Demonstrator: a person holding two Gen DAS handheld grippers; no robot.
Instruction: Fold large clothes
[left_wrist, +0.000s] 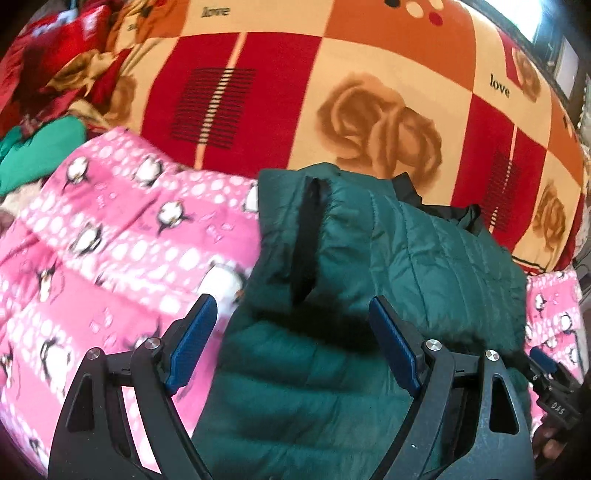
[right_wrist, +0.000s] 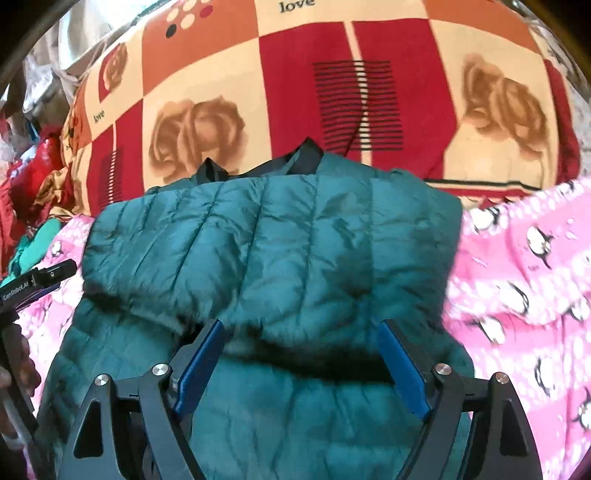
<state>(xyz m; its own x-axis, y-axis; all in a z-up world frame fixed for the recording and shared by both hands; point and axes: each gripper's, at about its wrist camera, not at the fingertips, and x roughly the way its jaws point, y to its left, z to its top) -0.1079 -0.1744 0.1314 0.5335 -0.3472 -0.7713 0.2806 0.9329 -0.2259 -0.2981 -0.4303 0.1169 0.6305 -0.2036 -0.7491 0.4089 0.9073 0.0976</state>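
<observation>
A dark green quilted puffer jacket (left_wrist: 388, 251) (right_wrist: 266, 240) lies folded over itself on a pink penguin-print blanket (left_wrist: 110, 240) (right_wrist: 517, 277). A black strap or lining edge shows at its far side (right_wrist: 295, 158). My left gripper (left_wrist: 293, 306) hovers open above the jacket's left edge, with nothing between its blue pads (left_wrist: 192, 343). Over the jacket's middle fold my right gripper (right_wrist: 301, 328) is open too, its pads (right_wrist: 201, 365) apart from the fabric. The left gripper's body (right_wrist: 37, 280) shows at the left edge of the right wrist view.
A red, orange and cream bedspread (left_wrist: 351, 92) (right_wrist: 295, 74) with roses and "love" print covers the bed beyond. Crumpled red and green clothes (left_wrist: 44, 110) pile at the far left. A hand (right_wrist: 14, 369) holds the left gripper's handle.
</observation>
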